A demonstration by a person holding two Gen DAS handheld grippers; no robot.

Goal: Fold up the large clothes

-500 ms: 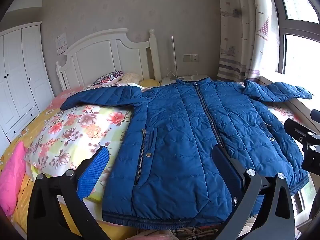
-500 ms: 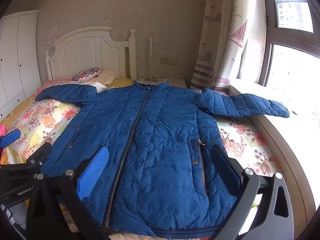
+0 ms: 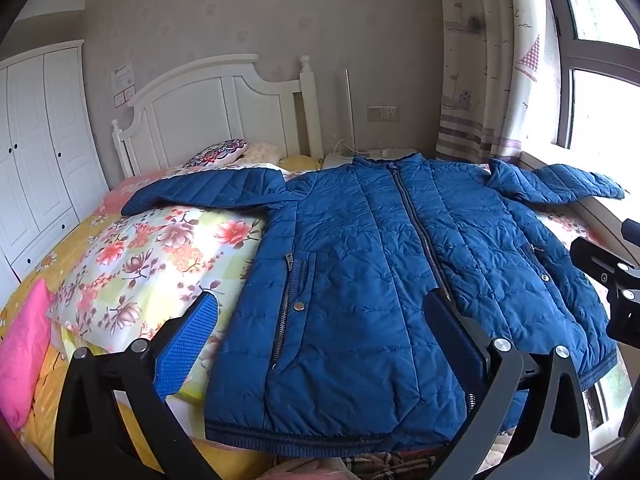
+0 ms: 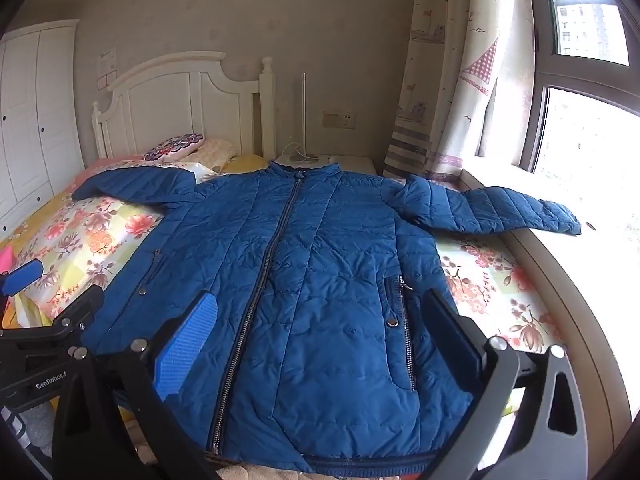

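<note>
Since the blue quilted jacket point(image 4: 320, 280) lies flat, zipped and face up on the floral bed point(image 4: 492, 276), sleeves out toward 9 and 3 o'clock, no fold looks made; all remain. Both the left gripper point(image 3: 320, 340) and right gripper point(image 4: 320, 340) hover spread wide, holding nothing.

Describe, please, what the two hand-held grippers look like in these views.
Each hand-held gripper, left and right, has a black angular frame with silver bolt heads and triangular cut-outs. Its fingers carry blue ribbed pads. White "GenRobot" lettering marks the left one's black body. No cables or sleeves show.
</note>
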